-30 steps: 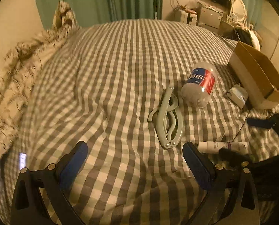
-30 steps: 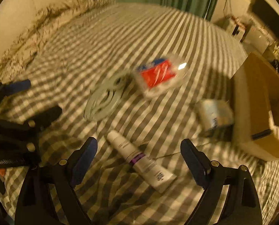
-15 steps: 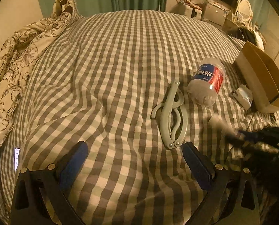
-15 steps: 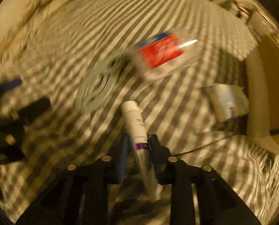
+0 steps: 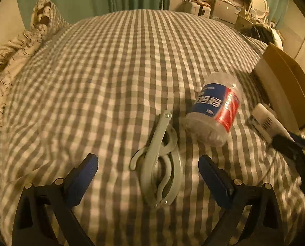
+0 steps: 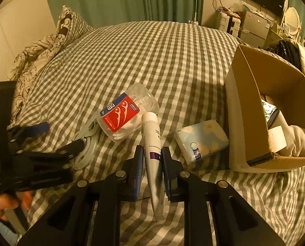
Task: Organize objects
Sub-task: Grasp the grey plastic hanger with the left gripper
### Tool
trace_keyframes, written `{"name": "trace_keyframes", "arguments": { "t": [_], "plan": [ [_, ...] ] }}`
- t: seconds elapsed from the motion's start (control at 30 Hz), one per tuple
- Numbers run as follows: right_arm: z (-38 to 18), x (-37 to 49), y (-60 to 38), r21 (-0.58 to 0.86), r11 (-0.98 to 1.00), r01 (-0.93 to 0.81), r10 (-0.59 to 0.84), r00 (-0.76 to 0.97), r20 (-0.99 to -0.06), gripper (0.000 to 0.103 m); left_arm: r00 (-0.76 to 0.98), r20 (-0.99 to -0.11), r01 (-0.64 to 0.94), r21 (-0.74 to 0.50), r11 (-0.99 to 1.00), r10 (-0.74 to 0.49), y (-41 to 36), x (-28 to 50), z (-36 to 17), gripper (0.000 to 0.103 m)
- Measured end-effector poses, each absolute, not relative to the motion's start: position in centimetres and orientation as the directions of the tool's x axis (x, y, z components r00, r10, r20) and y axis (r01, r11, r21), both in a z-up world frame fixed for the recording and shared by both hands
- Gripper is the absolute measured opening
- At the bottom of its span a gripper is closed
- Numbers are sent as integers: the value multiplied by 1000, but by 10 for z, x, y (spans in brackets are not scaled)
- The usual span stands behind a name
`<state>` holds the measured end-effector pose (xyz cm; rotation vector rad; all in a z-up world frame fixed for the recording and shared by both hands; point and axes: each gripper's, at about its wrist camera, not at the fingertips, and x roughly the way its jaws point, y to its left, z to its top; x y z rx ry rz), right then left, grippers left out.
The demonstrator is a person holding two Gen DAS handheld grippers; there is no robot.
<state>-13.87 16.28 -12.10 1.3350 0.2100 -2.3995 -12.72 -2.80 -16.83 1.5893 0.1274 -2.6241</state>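
My right gripper (image 6: 151, 153) is shut on a white tube with a purple band (image 6: 152, 143) and holds it above the checked bed. My left gripper (image 5: 148, 171) is open, its fingers either side of a pale green folding hanger (image 5: 161, 164) lying on the bed; the hanger also shows in the right wrist view (image 6: 88, 139). A clear plastic jar with a red and blue label (image 5: 214, 110) lies on its side beside the hanger, and shows in the right wrist view (image 6: 127, 114). A tissue pack (image 6: 201, 141) lies next to an open cardboard box (image 6: 246, 94).
The cardboard box (image 5: 285, 82) at the right holds white items and a roll. Patterned pillows (image 6: 47, 47) lie at the far left. Green curtains (image 6: 131, 0) and furniture stand beyond the bed. A thin cable (image 6: 142, 197) runs under my right gripper.
My right gripper closed on the white tube and lifted it off the bed. My left gripper moved forward so its open fingers straddle the green hanger.
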Motion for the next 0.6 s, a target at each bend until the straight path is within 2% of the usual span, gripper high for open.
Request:
{"name": "trace_keyframes", "arguments": {
  "t": [0.1, 0.23, 0.3, 0.6],
  "plan": [
    [-127, -143, 158, 65, -913, 403, -266, -465, -844, 17, -393, -920, 116, -50, -992, 1, -30, -139, -188, 87],
    [-132, -149, 160, 96, -913, 397, -281, -439, -853, 17, -346, -937, 119, -89, -989, 42, -32, -148, -203, 81],
    [-135, -151, 160, 103, -914, 391, -282, -433, -856, 17, -351, -935, 98, -91, -991, 51, -29, -147, -203, 68],
    [-128, -144, 161, 89, -920, 381, -276, -472, -837, 17, -419, -906, 57, -88, -994, 57, -15, -125, -176, 67]
  ]
}}
